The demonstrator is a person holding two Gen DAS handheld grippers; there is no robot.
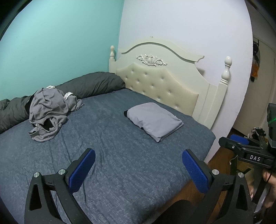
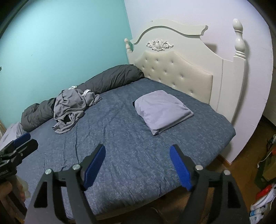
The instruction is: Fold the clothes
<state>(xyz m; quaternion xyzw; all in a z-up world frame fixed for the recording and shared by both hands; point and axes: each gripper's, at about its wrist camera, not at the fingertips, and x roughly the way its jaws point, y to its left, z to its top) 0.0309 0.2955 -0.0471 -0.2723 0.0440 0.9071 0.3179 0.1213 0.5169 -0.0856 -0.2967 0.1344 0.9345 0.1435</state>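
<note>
Left gripper (image 1: 138, 156), blue pads spread wide, nothing between them, hovering over the near part of the bed. Right gripper (image 2: 137, 151) likewise parted and empty, poised above the same stretch of cover.

Bed (image 2: 120, 146) dressed in a mottled blue cover, lightly creased. Cream headboard (image 2: 174, 69) with a tufted panel and carved crest at 1 o'clock in the right wrist view, backed by a pale lilac wall (image 2: 189, 13); turquoise wall (image 2: 60, 43) from 9 to 12 o'clock. Dark grey rolled duvet (image 2: 110, 77) lying along the turquoise wall.

Folded garment (image 2: 162, 112), pale lavender-grey, a neat rectangle with a dark edge showing at one corner, at 1 o'clock near the headboard. Crumpled heap of grey clothes (image 2: 70, 110) at 10 o'clock, touching the duvet, with bits of white and black fabric showing among the folds. Folded piece and heap well apart.

Broad bare cover between and in front of both. Right edge of the mattress at 3 o'clock, dropping to a wooden floor (image 2: 241, 155) with clutter at the far right.
</note>
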